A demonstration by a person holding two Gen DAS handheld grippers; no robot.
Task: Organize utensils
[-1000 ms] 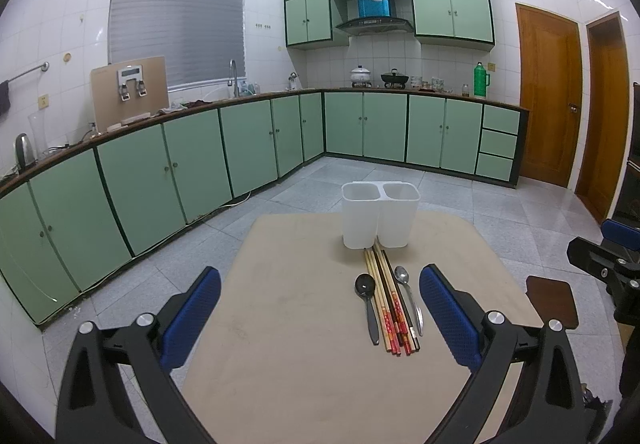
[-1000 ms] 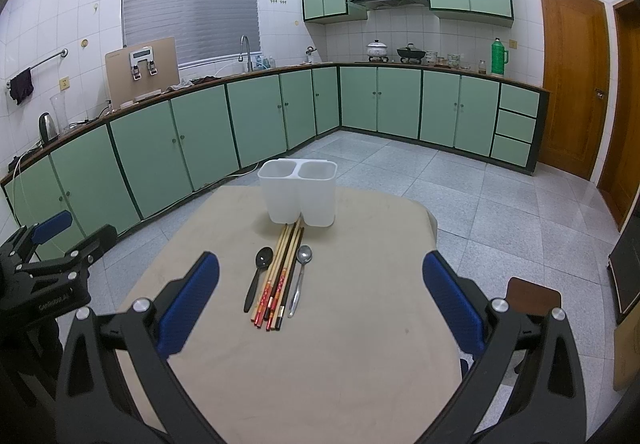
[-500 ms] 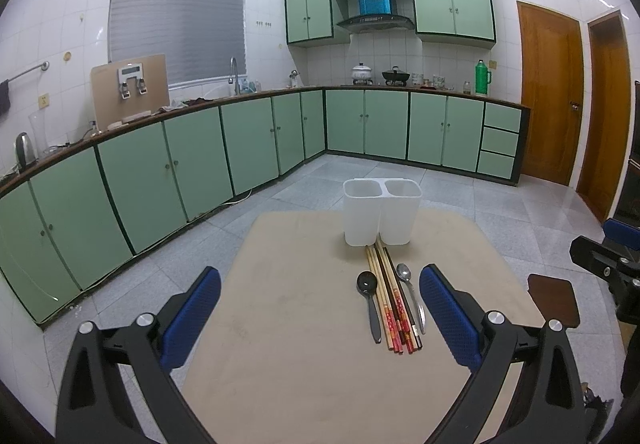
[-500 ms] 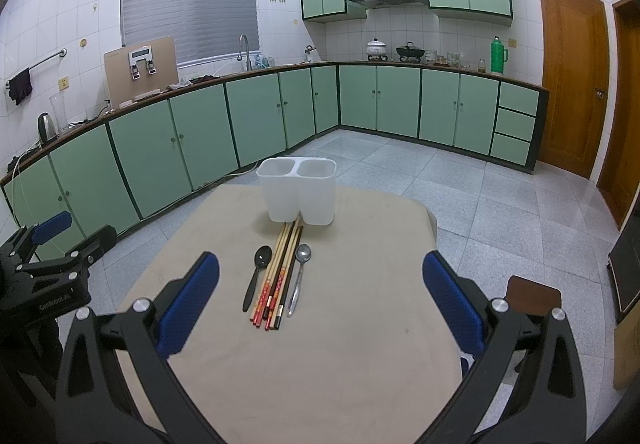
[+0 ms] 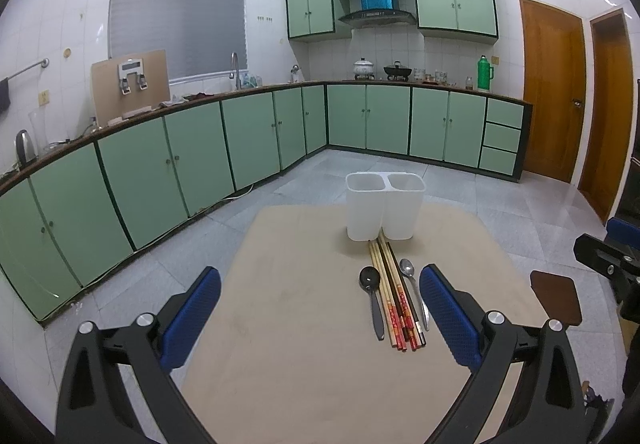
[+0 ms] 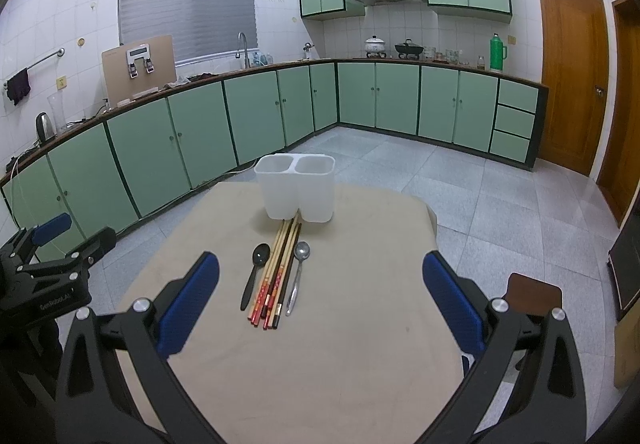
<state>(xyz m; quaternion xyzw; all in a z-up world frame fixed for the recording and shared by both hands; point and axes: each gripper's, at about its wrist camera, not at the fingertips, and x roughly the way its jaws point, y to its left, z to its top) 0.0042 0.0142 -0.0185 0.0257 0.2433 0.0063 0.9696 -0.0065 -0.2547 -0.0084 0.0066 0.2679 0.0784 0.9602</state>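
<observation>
L wrist view: my left tool (image 5: 320,308) hangs above the near part of the beige tabletop (image 5: 288,324), blue pads spread wide w/ nothing between them. Ahead & a bit right of centre lie the utensils in a tight row: black spoon (image 5: 372,294) on the left, bowl facing away from me, then the bundle of chopsticks (image 5: 394,300), light and dark sticks w/ red patterned ends nearest me, then the metal spoon (image 5: 414,290) on the right, just beside my right-hand pad. The chopstick tips reach to the base of the white two-compartment holder (image 5: 384,210), which stands upright near the far edge; both compartments look empty. At the right edge my other tool shows partly, off the tabletop side, and a brown stool (image 5: 554,296) sits below on the tiled floor. R wrist view: my right tool (image 6: 320,306) also hovers over the near part of the tabletop (image 6: 360,324), pads wide apart, gripping nothing. Here the row sits a bit left of centre, between the pads: black spoon (image 6: 254,272), chopsticks (image 6: 278,270), metal spoon (image 6: 298,274), all flat, lengthwise toward the holder (image 6: 296,192). Chopstick tips seem to touch the holder's base; can't tell for sure. My left tool (image 6: 52,260) shows at the left edge, off the tabletop's side. Green cabinets run along the walls behind.
</observation>
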